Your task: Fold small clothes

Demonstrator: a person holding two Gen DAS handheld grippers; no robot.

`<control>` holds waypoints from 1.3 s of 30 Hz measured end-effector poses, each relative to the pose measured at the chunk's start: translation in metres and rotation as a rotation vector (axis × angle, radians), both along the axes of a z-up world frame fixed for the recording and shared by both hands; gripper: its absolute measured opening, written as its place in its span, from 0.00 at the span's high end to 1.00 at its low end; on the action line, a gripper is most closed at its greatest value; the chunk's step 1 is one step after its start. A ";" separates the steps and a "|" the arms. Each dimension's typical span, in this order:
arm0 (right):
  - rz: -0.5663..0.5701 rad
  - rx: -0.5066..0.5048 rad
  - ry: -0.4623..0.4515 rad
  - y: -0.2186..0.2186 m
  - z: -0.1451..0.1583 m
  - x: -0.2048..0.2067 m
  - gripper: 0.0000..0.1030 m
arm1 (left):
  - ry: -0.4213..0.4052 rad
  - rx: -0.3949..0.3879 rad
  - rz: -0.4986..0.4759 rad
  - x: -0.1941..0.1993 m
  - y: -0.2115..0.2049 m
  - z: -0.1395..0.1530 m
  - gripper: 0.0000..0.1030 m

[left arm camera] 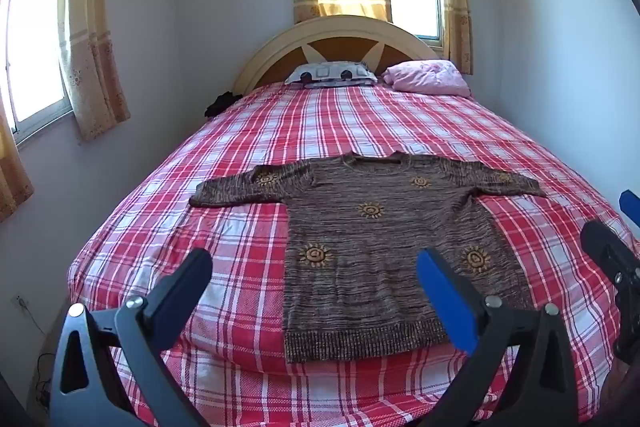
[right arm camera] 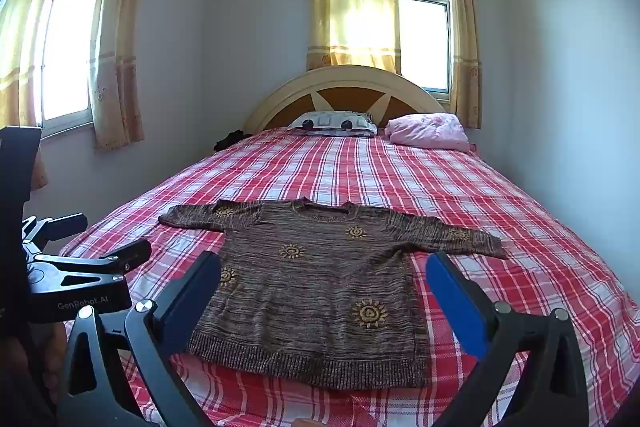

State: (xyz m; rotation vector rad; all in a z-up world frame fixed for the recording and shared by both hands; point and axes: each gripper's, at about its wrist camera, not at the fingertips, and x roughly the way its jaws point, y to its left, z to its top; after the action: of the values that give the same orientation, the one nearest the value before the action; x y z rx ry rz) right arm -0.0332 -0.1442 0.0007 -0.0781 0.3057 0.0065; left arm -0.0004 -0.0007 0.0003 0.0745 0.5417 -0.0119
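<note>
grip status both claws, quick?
Left claw: open, holding nothing, above the brown sweater.
Right claw: open, holding nothing, above the same sweater's hem.

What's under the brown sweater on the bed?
The sweater lies flat, sleeves spread, on the red plaid sheet, which shows all around it. Whatever lies directly beneath the knit is covered, though no bulge shows.
</note>
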 end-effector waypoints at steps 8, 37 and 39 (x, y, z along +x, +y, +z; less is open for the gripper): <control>-0.008 0.002 0.002 -0.003 -0.005 0.004 0.01 | 0.012 -0.015 -0.003 0.000 0.003 0.001 0.00; -0.015 0.004 0.026 -0.003 -0.017 0.011 0.01 | 0.013 -0.009 -0.004 0.002 -0.001 -0.005 0.00; -0.015 0.004 0.027 -0.003 -0.016 0.012 0.01 | 0.014 -0.010 -0.004 0.003 0.000 -0.006 0.00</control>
State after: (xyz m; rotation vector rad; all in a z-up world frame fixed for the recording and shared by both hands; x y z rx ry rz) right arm -0.0216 -0.1470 -0.0154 -0.0718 0.3333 -0.0062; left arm 0.0022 -0.0003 -0.0060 0.0657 0.5552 -0.0192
